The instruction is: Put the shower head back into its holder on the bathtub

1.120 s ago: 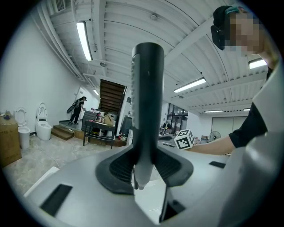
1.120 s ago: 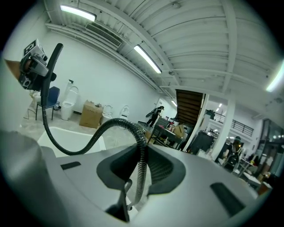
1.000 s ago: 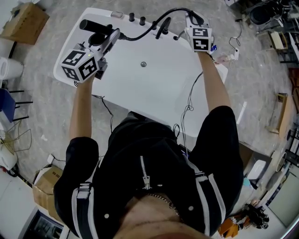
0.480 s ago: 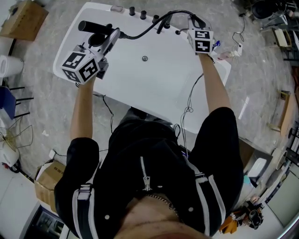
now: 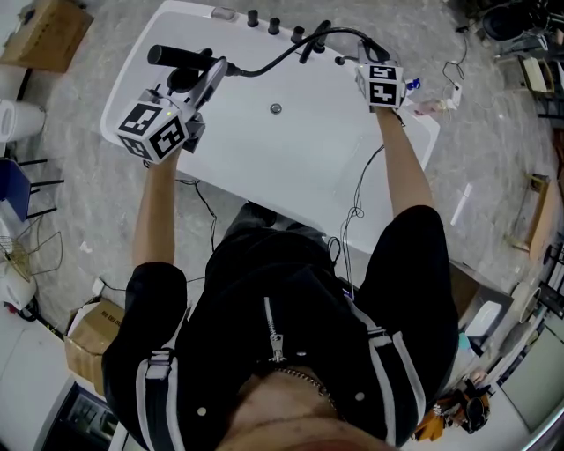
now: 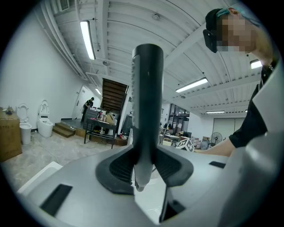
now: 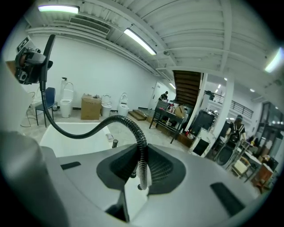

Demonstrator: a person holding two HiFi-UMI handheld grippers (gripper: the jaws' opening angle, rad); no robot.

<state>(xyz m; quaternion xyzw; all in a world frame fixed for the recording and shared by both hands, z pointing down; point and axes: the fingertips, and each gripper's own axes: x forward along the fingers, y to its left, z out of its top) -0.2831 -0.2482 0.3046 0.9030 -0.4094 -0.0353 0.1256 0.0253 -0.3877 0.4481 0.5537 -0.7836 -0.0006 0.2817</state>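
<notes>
The white bathtub (image 5: 229,167) lies below me. My left gripper (image 5: 207,77) is shut on the black shower head (image 5: 176,57), which stands upright between its jaws in the left gripper view (image 6: 146,102). The black ribbed hose (image 5: 273,60) runs from the shower head across the tub's far end to my right gripper (image 5: 363,53). That gripper is shut on the hose (image 7: 141,155) near the black knobs (image 5: 274,25) and faucet (image 5: 313,44) on the far rim. In the right gripper view the shower head (image 7: 31,62) shows at the upper left. I cannot make out the holder.
A drain (image 5: 276,108) sits in the tub floor. Thin cables (image 5: 357,207) hang over the tub's near edge. Cardboard boxes (image 5: 44,35) stand on the floor at the left, and clutter (image 5: 520,70) lies at the right.
My right gripper has sunk toward the tub's far rim with the hose in it. The left gripper has kept still with the shower head.
</notes>
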